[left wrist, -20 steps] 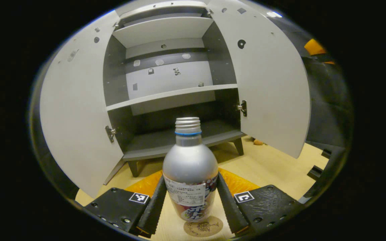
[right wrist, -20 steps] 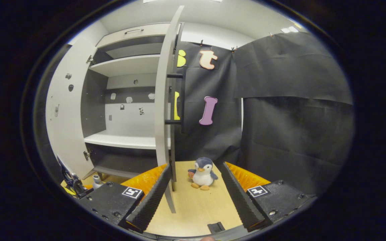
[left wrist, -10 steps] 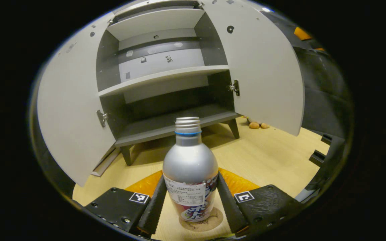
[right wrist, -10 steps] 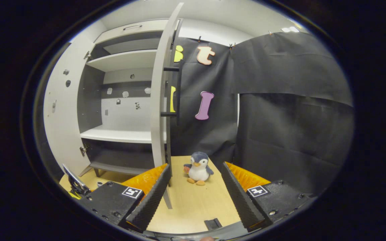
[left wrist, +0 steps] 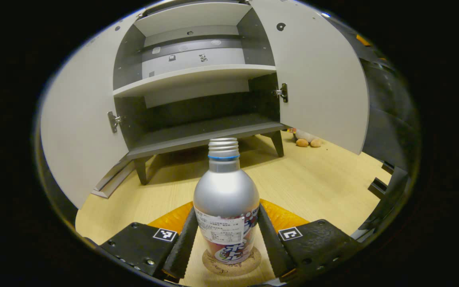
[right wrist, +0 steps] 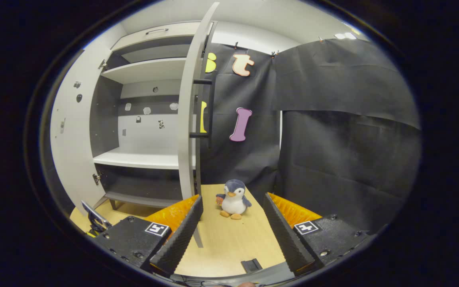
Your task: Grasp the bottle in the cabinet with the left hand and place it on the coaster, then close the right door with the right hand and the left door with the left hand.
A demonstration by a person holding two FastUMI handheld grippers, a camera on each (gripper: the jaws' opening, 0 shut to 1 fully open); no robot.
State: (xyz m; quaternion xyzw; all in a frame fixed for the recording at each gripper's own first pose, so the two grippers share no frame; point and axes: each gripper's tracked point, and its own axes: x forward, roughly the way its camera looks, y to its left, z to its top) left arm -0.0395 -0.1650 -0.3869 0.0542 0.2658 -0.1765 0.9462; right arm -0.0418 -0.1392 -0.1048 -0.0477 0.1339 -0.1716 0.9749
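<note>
Left gripper [left wrist: 226, 239] clamped on the bottle [left wrist: 226, 207], upright over the coaster [left wrist: 231, 263] — settle it centred there before releasing; right gripper [right wrist: 232, 231] spread, empty.

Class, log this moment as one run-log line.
left gripper: shut on bottle | bottle on coaster | right gripper: open | cabinet doors: open

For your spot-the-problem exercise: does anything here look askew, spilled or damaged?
Nothing stands out. The bottle stands upright over the coaster between the left gripper's fingers. Both cabinet doors hang open, and a toy penguin sits upright on the table.
</note>
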